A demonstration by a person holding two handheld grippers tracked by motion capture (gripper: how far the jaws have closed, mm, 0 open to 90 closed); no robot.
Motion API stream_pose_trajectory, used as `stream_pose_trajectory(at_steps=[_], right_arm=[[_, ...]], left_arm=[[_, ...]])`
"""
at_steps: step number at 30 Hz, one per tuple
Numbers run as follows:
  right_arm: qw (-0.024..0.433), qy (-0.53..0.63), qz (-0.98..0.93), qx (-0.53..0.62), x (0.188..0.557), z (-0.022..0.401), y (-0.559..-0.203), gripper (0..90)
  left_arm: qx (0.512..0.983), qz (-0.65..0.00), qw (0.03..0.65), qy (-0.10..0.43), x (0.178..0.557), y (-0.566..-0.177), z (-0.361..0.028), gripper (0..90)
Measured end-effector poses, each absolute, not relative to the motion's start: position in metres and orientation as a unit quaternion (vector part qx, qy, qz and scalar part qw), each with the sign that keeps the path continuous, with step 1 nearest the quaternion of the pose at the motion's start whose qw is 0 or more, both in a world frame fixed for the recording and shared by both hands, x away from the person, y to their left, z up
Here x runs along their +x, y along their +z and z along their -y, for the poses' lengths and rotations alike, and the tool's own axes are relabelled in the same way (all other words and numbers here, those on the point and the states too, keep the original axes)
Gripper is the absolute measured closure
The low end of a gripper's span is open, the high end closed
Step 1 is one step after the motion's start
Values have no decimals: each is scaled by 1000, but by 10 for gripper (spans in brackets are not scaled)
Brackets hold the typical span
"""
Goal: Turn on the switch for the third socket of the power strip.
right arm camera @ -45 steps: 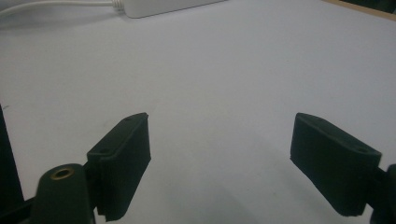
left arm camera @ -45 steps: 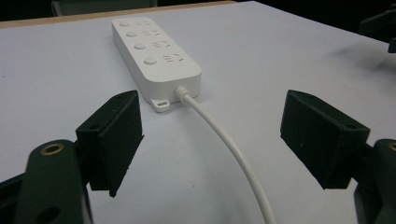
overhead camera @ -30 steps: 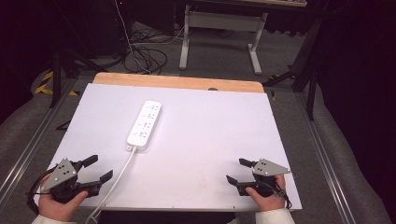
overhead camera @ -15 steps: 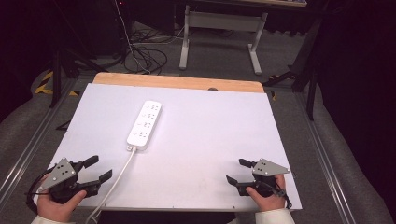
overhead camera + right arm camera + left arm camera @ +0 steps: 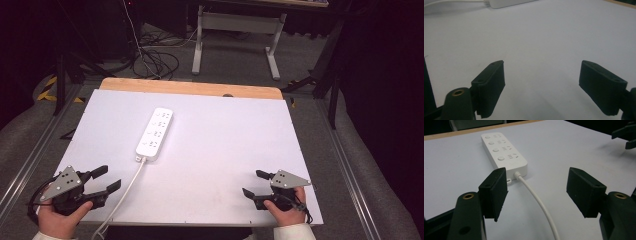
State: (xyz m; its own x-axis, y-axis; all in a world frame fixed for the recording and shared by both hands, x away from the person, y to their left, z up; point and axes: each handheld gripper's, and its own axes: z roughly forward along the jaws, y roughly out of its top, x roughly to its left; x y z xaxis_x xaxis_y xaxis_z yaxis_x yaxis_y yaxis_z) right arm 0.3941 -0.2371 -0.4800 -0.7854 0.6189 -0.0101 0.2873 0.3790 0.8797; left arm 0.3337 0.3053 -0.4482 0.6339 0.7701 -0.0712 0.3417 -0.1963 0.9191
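Left gripper view is looking along two black jaws that are standing wide apart with nothing between them; the left gripper [image 5: 537,192] is hovering just over the white tabletop [image 5: 574,147]. Past its jaws a white cable [image 5: 536,200] is running up the middle of the gap, without touching either jaw, to the near end of a white power strip [image 5: 502,152], which is lying flat on the table with its round buttons and sockets facing up. At the upper right edge of that view the other gripper's dark jaws are showing far off.

Right gripper view is showing the right gripper [image 5: 549,85] likewise spread open and gripping nothing, over bare tabletop [image 5: 544,32], with an end of the power strip [image 5: 506,3] and its cable at the top edge.

From the high view, the left gripper [image 5: 102,179] is sitting in the person's left hand [image 5: 60,217] at the near left corner of the table [image 5: 235,135], and the right gripper [image 5: 256,183] is sitting in the right hand [image 5: 285,207] near the near right corner, well apart from it. The power strip [image 5: 155,133] is lying left of the table's centre, lengthwise away from the person, and its cable [image 5: 125,187] is trailing over the near edge just beside the left gripper.
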Motion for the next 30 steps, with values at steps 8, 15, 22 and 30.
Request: stream_pose_trajectory(at_steps=[8,15,22,30], right_arm=[[172,482,-813,278,394,237,-480,210],[170,482,-814,277,394,237,-480,210],[169,478,-816,279,394,236,-481,210],[169,478,-816,277,394,236,-481,210]], left_arm=[[748,-373,512,197,339,-437,-303,338],[755,-369,506,194,345,-427,-300,338],[759,-363,504,195,354,-419,-293,338],[768,-355,497,196,361,-408,-289,340]])
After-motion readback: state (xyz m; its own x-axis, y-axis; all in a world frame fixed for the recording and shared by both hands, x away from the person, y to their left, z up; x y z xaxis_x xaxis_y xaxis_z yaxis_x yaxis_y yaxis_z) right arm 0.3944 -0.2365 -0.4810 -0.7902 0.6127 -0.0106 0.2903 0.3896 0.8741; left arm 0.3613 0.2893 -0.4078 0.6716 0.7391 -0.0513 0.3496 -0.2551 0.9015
